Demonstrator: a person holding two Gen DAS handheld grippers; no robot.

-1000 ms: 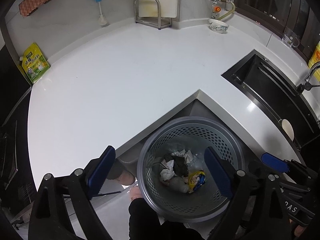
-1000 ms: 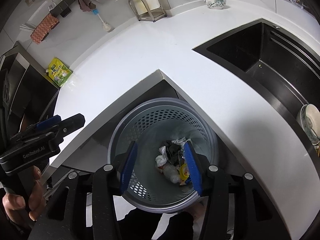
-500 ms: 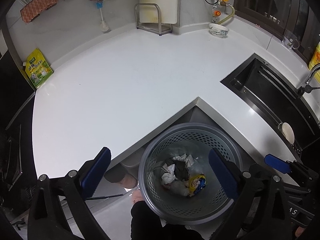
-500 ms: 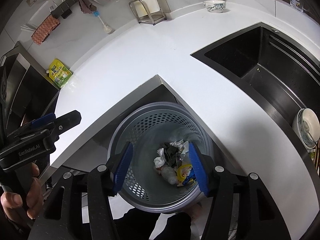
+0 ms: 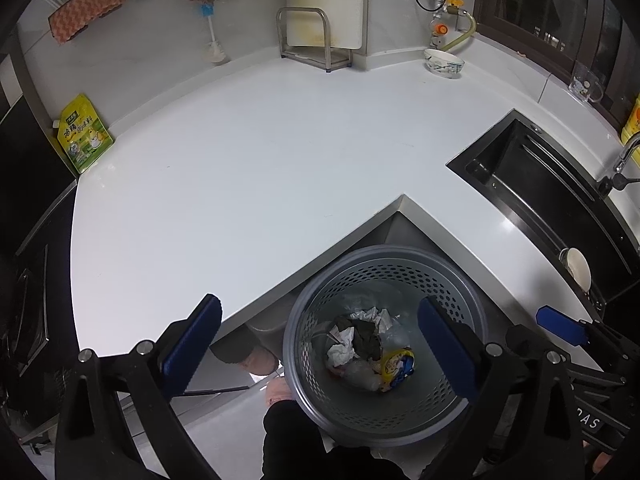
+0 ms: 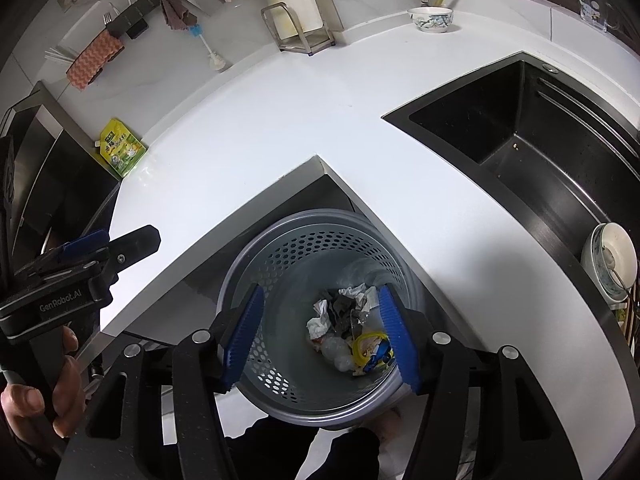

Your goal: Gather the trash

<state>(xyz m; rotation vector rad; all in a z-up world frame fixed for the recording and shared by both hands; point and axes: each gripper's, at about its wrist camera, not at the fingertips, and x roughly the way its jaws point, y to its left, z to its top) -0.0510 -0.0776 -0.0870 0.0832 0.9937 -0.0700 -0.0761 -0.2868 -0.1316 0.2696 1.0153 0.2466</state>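
Note:
A grey perforated trash basket (image 5: 384,256) stands on the floor under the inner corner of the white L-shaped counter (image 5: 248,168); it also shows in the right wrist view (image 6: 320,220). Crumpled paper, dark scraps and a yellow-blue wrapper (image 5: 396,364) lie at its bottom, also seen in the right wrist view (image 6: 372,352). My left gripper (image 5: 320,344) is open and empty, above the basket and the counter edge. My right gripper (image 6: 320,332) is open and empty, right above the basket's mouth.
A yellow-green seasoning pouch (image 5: 82,134) leans at the counter's far left. A metal rack (image 5: 306,36), a bottle brush (image 5: 214,46) and a patterned bowl (image 5: 444,62) stand at the back. A black sink (image 5: 552,208) with dishes is at the right.
Both grippers have risen and pulled back from the basket, so more of the counter shows. The right gripper's jaws have opened a little wider. The trash in the basket has not moved.

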